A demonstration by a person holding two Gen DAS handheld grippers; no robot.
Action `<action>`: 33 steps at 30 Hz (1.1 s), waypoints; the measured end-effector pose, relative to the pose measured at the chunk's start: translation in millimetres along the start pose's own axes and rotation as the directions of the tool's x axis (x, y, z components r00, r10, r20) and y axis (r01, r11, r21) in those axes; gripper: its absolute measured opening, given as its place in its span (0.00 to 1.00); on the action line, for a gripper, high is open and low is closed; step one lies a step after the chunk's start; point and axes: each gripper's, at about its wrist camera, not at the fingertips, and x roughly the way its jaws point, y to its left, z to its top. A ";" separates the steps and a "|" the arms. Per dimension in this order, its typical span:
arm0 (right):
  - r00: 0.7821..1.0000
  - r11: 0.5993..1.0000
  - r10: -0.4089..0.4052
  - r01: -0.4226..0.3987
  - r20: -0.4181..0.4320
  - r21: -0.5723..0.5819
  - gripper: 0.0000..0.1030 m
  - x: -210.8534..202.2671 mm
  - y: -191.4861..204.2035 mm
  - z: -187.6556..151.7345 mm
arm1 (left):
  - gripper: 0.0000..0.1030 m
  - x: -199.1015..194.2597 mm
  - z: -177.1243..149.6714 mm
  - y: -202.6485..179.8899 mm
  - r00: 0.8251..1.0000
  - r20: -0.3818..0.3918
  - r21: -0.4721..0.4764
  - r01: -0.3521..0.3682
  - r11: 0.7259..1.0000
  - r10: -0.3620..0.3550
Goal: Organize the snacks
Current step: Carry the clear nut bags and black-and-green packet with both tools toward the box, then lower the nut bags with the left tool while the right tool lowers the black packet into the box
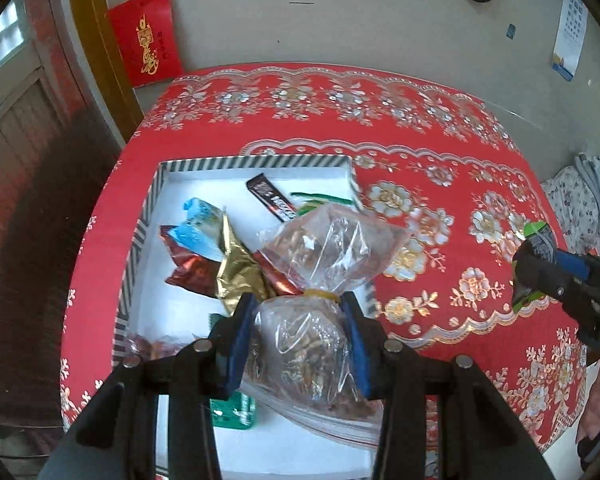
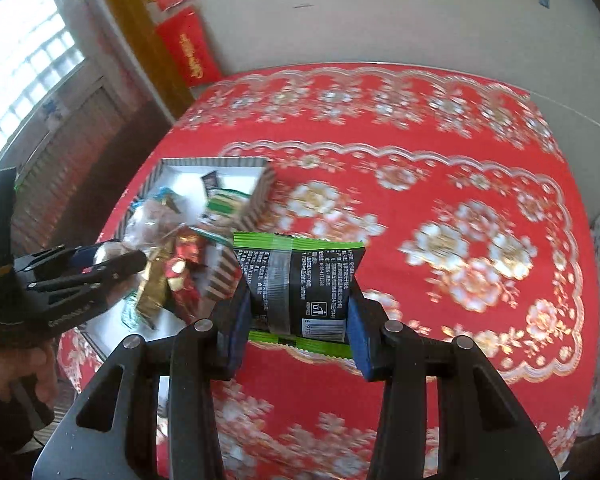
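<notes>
My left gripper (image 1: 298, 332) is shut on a clear plastic bag of nuts (image 1: 324, 248) tied with a yellow band, held over the striped white box (image 1: 148, 216). The box holds a blue packet (image 1: 198, 224), a gold wrapper (image 1: 238, 272), a red foil packet (image 1: 192, 274), a black bar (image 1: 272, 198) and a green pack (image 1: 232, 412). My right gripper (image 2: 298, 320) is shut on a black and green snack packet (image 2: 300, 280) above the red tablecloth, to the right of the box (image 2: 262, 196). The left gripper (image 2: 100, 264) shows at the left in the right wrist view.
The table is covered by a red floral tablecloth (image 1: 440, 128). A grey wall with red paper decorations (image 1: 148, 36) stands behind. A floral cloth (image 1: 580, 200) lies off the table's right edge. A window (image 2: 24, 64) is at the left.
</notes>
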 end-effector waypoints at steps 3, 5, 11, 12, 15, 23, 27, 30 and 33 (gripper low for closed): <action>1.000 1.000 -0.003 0.003 -0.002 -0.024 0.40 4.4 20.8 4.0 | 0.44 2.6 3.6 13.4 1.000 -0.001 -0.008 0.013 1.000 -0.013; 1.000 0.999 -0.005 0.005 -0.003 -0.041 0.40 7.6 32.6 6.8 | 0.44 4.5 5.5 19.7 1.000 -0.001 -0.010 0.018 1.000 -0.018; 1.000 0.998 0.007 -0.007 -0.008 -0.065 0.40 20.1 60.6 14.7 | 0.44 14.0 7.9 35.0 0.999 -0.012 -0.003 0.032 0.999 -0.032; 1.000 0.998 0.010 -0.010 -0.008 -0.067 0.40 22.6 64.8 15.8 | 0.44 15.8 8.0 37.6 0.999 -0.016 -0.003 0.032 0.999 -0.033; 1.000 0.997 0.018 -0.019 -0.017 -0.069 0.40 30.8 73.2 18.5 | 0.44 20.4 8.6 47.0 0.999 -0.023 -0.009 0.030 1.000 -0.030; 0.998 0.997 0.036 -0.038 -0.046 -0.062 0.40 54.9 89.7 30.5 | 0.44 31.8 9.3 69.9 0.999 -0.043 -0.032 0.020 0.999 -0.022; 0.997 0.995 0.040 -0.045 -0.062 -0.084 0.40 63.4 99.3 35.0 | 0.44 35.7 8.6 75.2 0.998 -0.050 -0.041 0.025 0.999 -0.027; 0.997 0.994 0.039 -0.046 -0.073 -0.099 0.40 70.5 106.1 37.4 | 0.44 38.7 8.6 78.3 0.998 -0.056 -0.045 0.028 0.999 -0.030; 0.996 0.993 0.039 -0.047 -0.081 -0.106 0.40 76.8 111.0 40.1 | 0.44 42.1 8.6 80.3 0.998 -0.061 -0.046 0.030 0.998 -0.033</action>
